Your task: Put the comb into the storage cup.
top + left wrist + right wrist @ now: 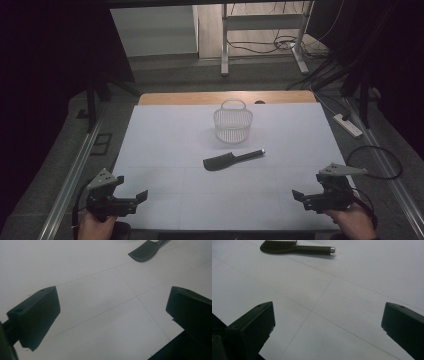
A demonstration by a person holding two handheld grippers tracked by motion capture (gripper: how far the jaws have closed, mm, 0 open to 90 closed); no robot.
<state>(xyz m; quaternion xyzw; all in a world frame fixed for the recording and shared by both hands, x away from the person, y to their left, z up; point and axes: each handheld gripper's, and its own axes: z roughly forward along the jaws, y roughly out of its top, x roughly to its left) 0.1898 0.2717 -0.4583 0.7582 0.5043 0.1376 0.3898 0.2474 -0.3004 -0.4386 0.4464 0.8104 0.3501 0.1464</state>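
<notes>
A black hairbrush (231, 160) with a silver-tipped handle lies flat on the white table (165, 140), near its middle. Just behind it stands a small white mesh basket (233, 123) with a loop handle, upright and empty as far as I can see. My left gripper (135, 199) rests at the table's front left corner, held in a hand, open with nothing between its jaws. At the front right my right gripper (302, 197) is likewise open and empty. The brush's head (146, 250) shows at the top of the left gripper view, and the whole brush (294, 248) at the top of the right gripper view.
A wooden strip (225, 97) edges the table's far side. Metal rails (75, 170) run along both sides of the table. A white power strip (348, 125) and cables (375, 160) lie on the floor to the right. A desk frame (260, 30) stands beyond.
</notes>
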